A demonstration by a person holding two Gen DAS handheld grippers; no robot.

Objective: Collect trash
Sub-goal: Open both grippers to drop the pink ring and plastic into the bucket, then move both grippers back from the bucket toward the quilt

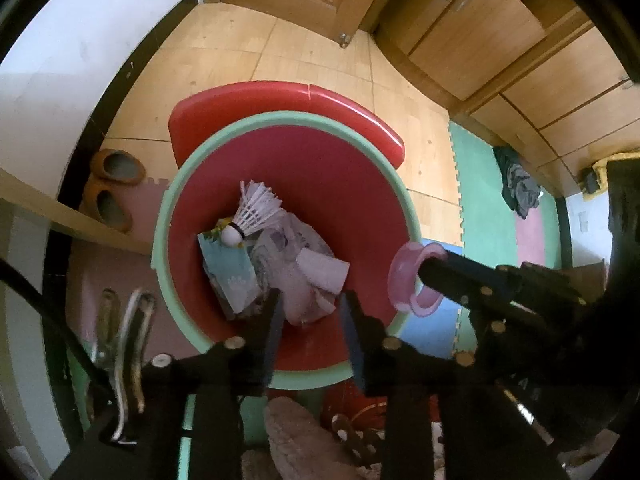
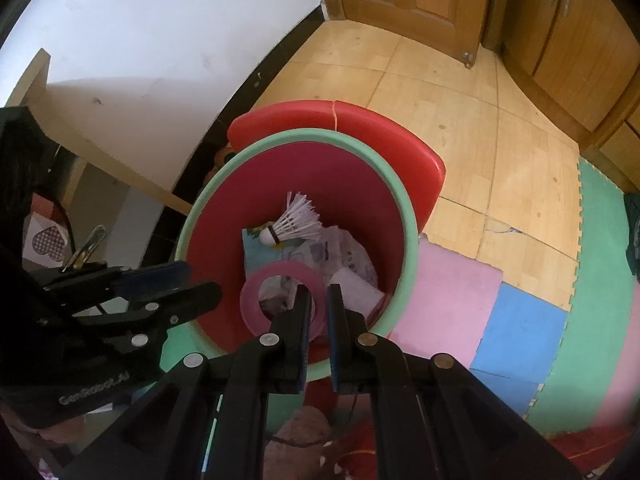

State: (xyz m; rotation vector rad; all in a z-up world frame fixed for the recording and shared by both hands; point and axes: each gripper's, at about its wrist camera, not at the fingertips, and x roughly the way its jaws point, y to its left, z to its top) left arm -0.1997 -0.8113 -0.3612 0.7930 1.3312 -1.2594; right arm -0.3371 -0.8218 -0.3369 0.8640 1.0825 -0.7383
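Left wrist view: left gripper [image 1: 310,312] pointed steeply down over the red bin [image 1: 360,216], the one with the pale green rim. Jaws parted, nothing between the pads; bin contents visible through the gap. Bin holds a white shuttlecock [image 1: 256,210], a teal carton [image 1: 228,268] under its cork end, and crumpled white wrappers [image 1: 312,264] beside the carton. Red lid [image 1: 280,102] standing behind the bin, at its far rim. Pink tape ring [image 1: 412,276] seen at the right, over the bin's right rim, clamped in the right gripper [image 1: 430,270].

Right wrist view: right gripper [image 2: 319,292] nearly closed, pads pinching the near wall of the pink tape ring [image 2: 250,300]. Ring hanging over the bin [image 2: 224,240] opening, clear of the trash below. Shuttlecock [image 2: 298,224] lying on top of the pile, feathers toward the far wall. Left gripper [image 2: 200,280] at the left, over the near-left rim, fingers apart and holding nothing.

Surroundings: wooden floor [image 2: 440,112], foam mats [image 2: 516,320] in pink, blue and green, brown slippers [image 1: 114,188] by the wall, wooden cabinets [image 1: 480,28].
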